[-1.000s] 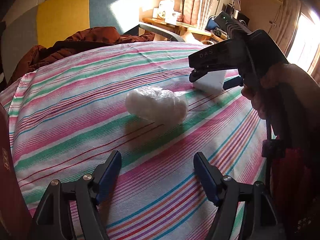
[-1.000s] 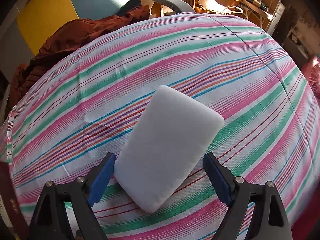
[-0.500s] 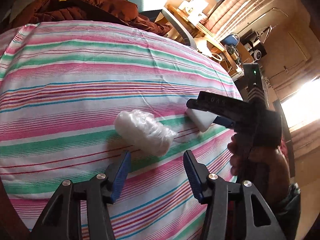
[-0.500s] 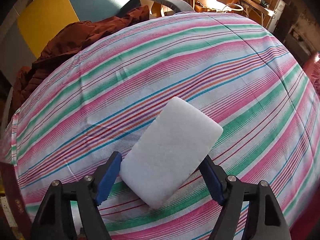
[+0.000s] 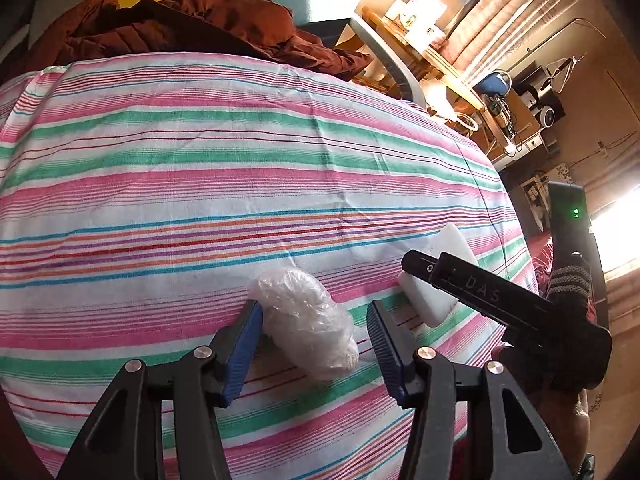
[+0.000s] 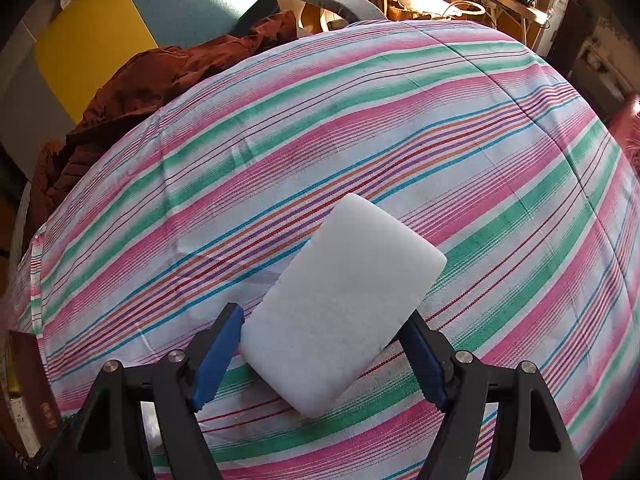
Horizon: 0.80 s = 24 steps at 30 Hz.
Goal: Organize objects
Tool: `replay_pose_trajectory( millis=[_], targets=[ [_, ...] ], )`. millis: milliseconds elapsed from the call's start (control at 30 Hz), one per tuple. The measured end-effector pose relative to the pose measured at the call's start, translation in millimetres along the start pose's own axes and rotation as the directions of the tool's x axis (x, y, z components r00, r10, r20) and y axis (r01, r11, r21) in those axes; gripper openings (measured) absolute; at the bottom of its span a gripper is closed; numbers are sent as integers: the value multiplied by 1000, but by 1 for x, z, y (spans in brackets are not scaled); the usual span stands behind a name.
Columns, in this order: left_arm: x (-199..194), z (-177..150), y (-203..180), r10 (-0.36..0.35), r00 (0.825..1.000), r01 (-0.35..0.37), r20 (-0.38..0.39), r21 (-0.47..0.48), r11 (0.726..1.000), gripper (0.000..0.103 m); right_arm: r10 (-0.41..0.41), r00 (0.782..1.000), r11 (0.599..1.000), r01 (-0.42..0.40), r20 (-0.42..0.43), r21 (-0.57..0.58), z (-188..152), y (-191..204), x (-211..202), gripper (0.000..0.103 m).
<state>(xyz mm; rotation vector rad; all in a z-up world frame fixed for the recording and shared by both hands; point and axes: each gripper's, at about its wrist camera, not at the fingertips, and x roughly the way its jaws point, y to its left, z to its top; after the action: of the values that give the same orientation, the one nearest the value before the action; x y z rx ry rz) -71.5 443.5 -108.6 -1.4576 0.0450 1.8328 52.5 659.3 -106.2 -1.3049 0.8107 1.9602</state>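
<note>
Left gripper (image 5: 314, 338) is straddling the crumpled plastic wrap (image 5: 308, 322) near the striped tablecloth's (image 5: 200, 184) right edge; jaws have narrowed, left pad touching, right pad clear. Right gripper (image 6: 320, 354) is clamping both pads on the white sponge block (image 6: 344, 300), lying beside the wrap.

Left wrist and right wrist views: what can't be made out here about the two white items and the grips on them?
- White block, left wrist view: its middle is hidden by the right gripper's black body.
- Plastic-wrapped bundle, left wrist view: contents unreadable through crinkled film; the left gripper's right pad stands clear of it.
- Right wrist view: the bundle is out of frame.
</note>
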Motion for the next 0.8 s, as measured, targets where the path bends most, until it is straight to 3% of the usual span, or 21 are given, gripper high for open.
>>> replay_pose_trajectory(
  millis=[200,233,300,367,467,533,667,800],
  targets=[
    [22,-3,-10,73,996,-71,-43,55,996,54,-19,1000,999,18,2,30,0,-8,-6,78],
    [25,-4,-12,84,996,-81,-41,70,994,54,-22,1000,999,22,3,30,-14,-8,-6,78],
    [26,-6,-17,108,994,-105,-17,128,986,54,-27,1000,999,27,3,25,-3,-3,2,78],
    [25,-8,-16,123,992,-122,0,164,979,40,-34,999,999,34,1,15,-2,2,7,78],
    [17,-15,-9,117,993,-117,14,204,972,37,-47,999,999,47,4,-6,-6,1,4,77],
    [7,-25,-3,145,988,-151,43,233,961,37,-15,1000,1000,16,15,-27,-6,5,1,74],
    [-12,-54,12,198,974,-220,108,265,939,37,69,997,985,-66,14,-161,-14,31,-4,74],
    [-30,-85,29,219,962,-255,162,255,933,37,102,994,949,-105,-27,-296,-25,64,6,74]
  ],
)
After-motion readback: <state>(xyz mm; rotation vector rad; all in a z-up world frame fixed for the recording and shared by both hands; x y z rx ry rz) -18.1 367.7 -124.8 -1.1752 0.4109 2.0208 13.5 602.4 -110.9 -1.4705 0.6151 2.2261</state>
